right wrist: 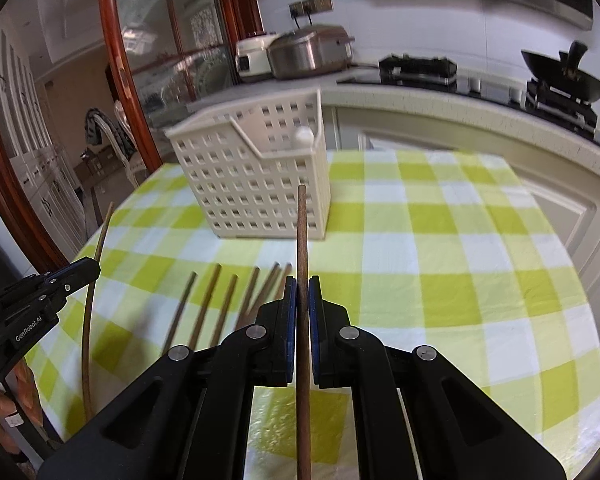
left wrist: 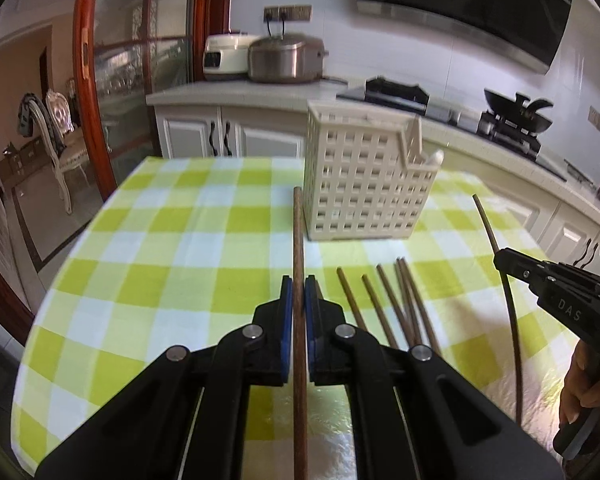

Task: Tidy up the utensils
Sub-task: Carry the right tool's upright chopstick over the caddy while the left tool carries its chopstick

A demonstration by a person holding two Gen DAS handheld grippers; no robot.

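**Two chopsticks up, the rest on the cloth**

We hold one brown chopstick in our left gripper, blue pads clamped on its shaft, its long axis running straight away from us and its tip aimed just left of the cream slotted utensil basket. To the right, the loose chopsticks lie fanned on the green-and-white checked tablecloth, tips toward the basket. Farther right, our right gripper is likewise closed on a second chopstick, pointing forward at the basket's front wall. The basket stands upright mid-table, beyond both sticks. From the left camera the right gripper's side reads "DAS"; from the right camera the left gripper's side reads "GenRobot.AI".
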